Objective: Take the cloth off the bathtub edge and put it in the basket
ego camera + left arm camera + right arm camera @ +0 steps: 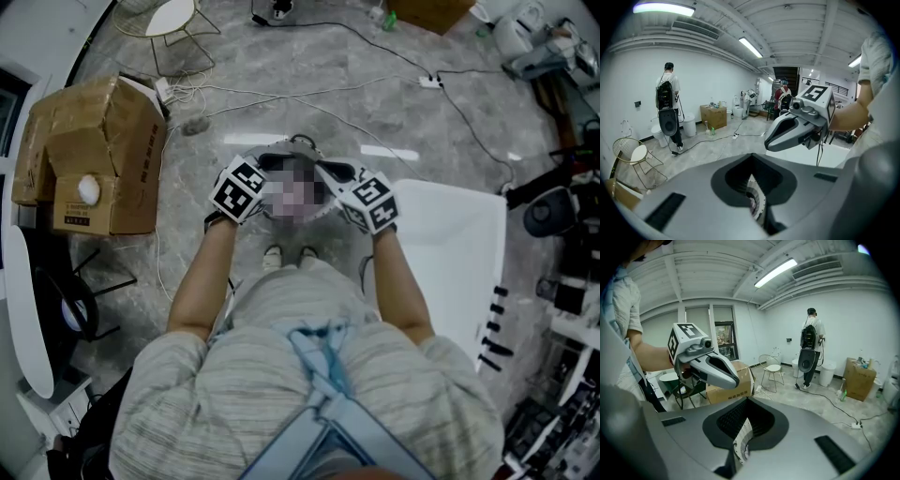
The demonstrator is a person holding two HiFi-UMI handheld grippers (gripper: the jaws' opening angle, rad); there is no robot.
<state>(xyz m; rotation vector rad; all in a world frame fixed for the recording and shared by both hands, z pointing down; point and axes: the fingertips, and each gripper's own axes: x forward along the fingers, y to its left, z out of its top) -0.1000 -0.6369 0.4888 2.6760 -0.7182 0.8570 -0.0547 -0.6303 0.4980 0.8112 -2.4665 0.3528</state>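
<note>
No cloth and no basket show in any view. A white tub-like shape lies on the floor to my right, and its pale rim shows past the jaws in the left gripper view. I hold both grippers side by side in front of me, above the floor, pointing forward and down. My left gripper is shut with nothing between its jaws. My right gripper is also shut and empty. Each gripper view shows the other gripper hanging close by: the right one and the left one.
A cardboard box stands at the left and a wire-framed chair at the far left. Cables run across the marble floor. A person with a backpack stands by the far wall beside bins and another box.
</note>
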